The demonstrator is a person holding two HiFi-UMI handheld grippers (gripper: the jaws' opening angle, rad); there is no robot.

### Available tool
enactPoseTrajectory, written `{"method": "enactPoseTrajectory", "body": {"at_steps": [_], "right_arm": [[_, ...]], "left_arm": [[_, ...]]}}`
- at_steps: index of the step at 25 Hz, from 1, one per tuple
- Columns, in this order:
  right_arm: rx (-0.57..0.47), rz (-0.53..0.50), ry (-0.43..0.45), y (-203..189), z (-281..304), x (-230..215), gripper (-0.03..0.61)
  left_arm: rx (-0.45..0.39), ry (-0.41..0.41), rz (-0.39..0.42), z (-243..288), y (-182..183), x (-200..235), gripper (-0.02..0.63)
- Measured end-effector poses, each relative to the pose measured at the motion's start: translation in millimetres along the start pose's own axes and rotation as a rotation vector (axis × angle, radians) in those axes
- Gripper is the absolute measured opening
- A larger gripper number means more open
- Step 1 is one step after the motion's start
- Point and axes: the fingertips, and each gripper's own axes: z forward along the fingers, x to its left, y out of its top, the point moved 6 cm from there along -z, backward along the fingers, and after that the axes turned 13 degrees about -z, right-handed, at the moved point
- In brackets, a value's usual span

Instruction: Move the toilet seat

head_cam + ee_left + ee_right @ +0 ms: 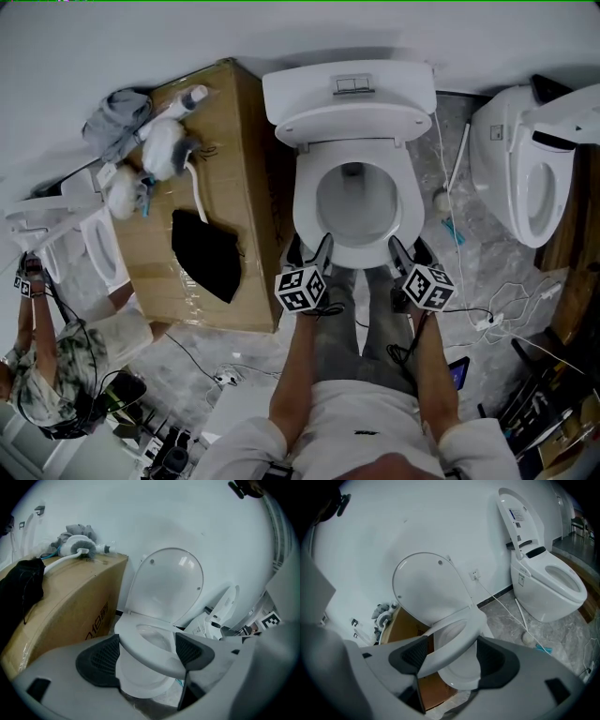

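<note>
Left gripper and right gripper gape wide astride the toilet seat's front edge; unclamped, it could slip free mid-lift and slam down.

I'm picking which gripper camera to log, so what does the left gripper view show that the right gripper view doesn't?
Only the left gripper view: a black cloth draped on the cardboard box. Only the right gripper view: a wall socket with a white cable running down from it. Both: the raised lid, and the toilet seat between the parted tongs of the left gripper or right gripper respectively.
</note>
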Motion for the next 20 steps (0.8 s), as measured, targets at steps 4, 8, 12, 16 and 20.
{"method": "enactPoseTrajectory", "body": {"at_steps": [4, 8, 12, 16, 20], "right_arm": [[-0.012, -0.002, 0.010, 8, -2, 1, 0.348], [-0.036, 0.018, 0.018, 17, -3, 3, 0.347], [-0.054, 0.038, 0.029, 25, -5, 5, 0.348], [-0.069, 0.053, 0.037, 33, -6, 6, 0.348], [-0.082, 0.066, 0.045, 40, -8, 8, 0.348]], "left_arm": [[-0.021, -0.003, 0.020, -2, 9, -6, 0.346], [-0.040, -0.013, 0.054, -3, 20, -12, 0.345], [-0.058, -0.017, 0.116, -9, 30, -19, 0.345], [-0.069, -0.042, 0.143, -13, 38, -25, 0.345], [-0.077, -0.070, 0.181, -21, 43, -33, 0.345]]}}
